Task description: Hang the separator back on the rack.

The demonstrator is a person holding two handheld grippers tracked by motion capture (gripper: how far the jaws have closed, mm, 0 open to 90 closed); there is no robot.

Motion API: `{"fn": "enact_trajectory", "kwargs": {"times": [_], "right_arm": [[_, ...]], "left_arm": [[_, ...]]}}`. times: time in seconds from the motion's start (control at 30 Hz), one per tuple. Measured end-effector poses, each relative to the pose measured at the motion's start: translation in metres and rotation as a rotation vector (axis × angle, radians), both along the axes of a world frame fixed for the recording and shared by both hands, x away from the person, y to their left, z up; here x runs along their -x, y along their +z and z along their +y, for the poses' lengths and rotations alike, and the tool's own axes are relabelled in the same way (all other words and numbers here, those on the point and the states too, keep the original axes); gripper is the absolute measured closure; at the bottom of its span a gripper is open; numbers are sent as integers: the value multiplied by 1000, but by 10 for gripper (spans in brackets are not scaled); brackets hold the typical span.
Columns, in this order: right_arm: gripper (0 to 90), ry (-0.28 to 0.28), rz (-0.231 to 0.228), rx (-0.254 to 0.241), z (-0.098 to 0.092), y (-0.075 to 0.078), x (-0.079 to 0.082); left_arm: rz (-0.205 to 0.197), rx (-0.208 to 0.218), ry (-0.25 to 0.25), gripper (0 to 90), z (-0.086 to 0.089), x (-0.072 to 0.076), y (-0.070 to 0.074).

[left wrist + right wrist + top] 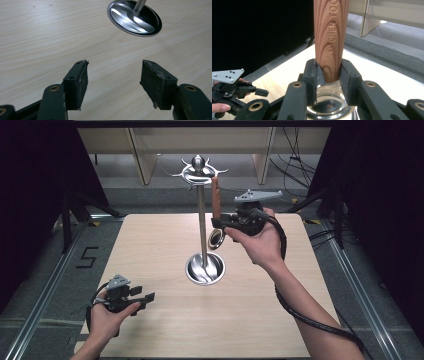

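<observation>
Right hand-held gripper (329, 82) clamps wooden-handled steel ladle (216, 200) near hook of tall steel rack (201, 220); left hand-held gripper (113, 82) apart, idle. Risk: handle misses hook, ladle drops.

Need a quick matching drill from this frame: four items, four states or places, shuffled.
1. left claw
2. right claw
3. wooden-handled utensil
4. stand base

a. held upright beside the stand's pole
b. round and shiny, mid-table
c. shut on the handle
d. open, nothing between its jaws

Pairs: 1-d, 2-c, 3-a, 4-b
</observation>
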State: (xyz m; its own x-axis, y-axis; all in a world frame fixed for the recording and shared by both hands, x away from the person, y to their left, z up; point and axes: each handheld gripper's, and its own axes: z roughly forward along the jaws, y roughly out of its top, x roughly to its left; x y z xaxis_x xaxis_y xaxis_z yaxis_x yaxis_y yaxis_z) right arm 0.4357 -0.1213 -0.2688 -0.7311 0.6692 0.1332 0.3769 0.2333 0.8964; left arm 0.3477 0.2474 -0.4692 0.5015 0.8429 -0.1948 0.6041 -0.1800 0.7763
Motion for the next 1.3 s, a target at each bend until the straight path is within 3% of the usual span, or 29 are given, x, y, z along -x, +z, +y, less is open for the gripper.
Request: {"fn": "enact_trajectory", "kwargs": {"times": [0.03, 0.13, 0.17, 0.3, 0.33, 0.4, 0.5, 0.57, 0.6, 0.7, 0.73, 0.77, 0.9, 1.0, 1.1, 1.13, 1.23, 1.3], "right_arm": [[697, 4, -9, 7, 0, 0, -1], [696, -4, 1, 3, 2, -1, -1], [697, -7, 5, 11, 2, -1, -1], [695, -5, -22, 17, 4, -4, -3], [694, -20, -11, 7, 5, -5, -2], [685, -5, -46, 29, 4, -8, -4], [591, -6, -27, 12, 3, -12, -2], [545, -2, -24, 34, 1, -14, -1], [531, -2, -40, 47, -1, -14, -1], [492, 9, -25, 50, -8, -16, 4], [481, 14, -58, 70, -11, -17, 4], [478, 0, -38, 64, -13, -18, 8], [477, -1, -31, 79, -29, -23, 16], [469, -3, -50, 98, -41, -28, 22], [466, -11, -24, 113, -52, -34, 29], [466, -9, -28, 122, -57, -38, 31], [464, -22, -5, 139, -68, -50, 40], [461, -26, 8, 156, -77, -59, 45]], "left_arm": [[8, -29, -25, 378, 2, 0, 1], [7, -18, -16, 378, 1, 0, 0], [0, 16, 8, 378, -2, 0, -1], [-1, 18, 8, 378, -1, 0, -1], [-1, 17, 8, 379, -1, 0, -1], [-1, 13, 7, 379, -1, 0, -1], [-5, 15, 8, 379, -1, 0, -2], [1, 12, 13, 378, -1, 0, -1], [-1, 13, 11, 378, -1, 0, -1], [-4, 12, 14, 378, -1, 1, -1], [0, 12, 15, 379, -1, 1, -1], [4, 10, 14, 378, -1, 0, -1], [1, 9, 15, 379, -1, 1, -1], [0, 10, 19, 378, -1, 1, 0], [3, 6, 16, 378, -1, 1, -1], [11, -21, -5, 378, 2, 1, 0], [1, 2, 16, 378, 0, 0, -2], [6, -5, 14, 378, 0, 0, -2]]}}
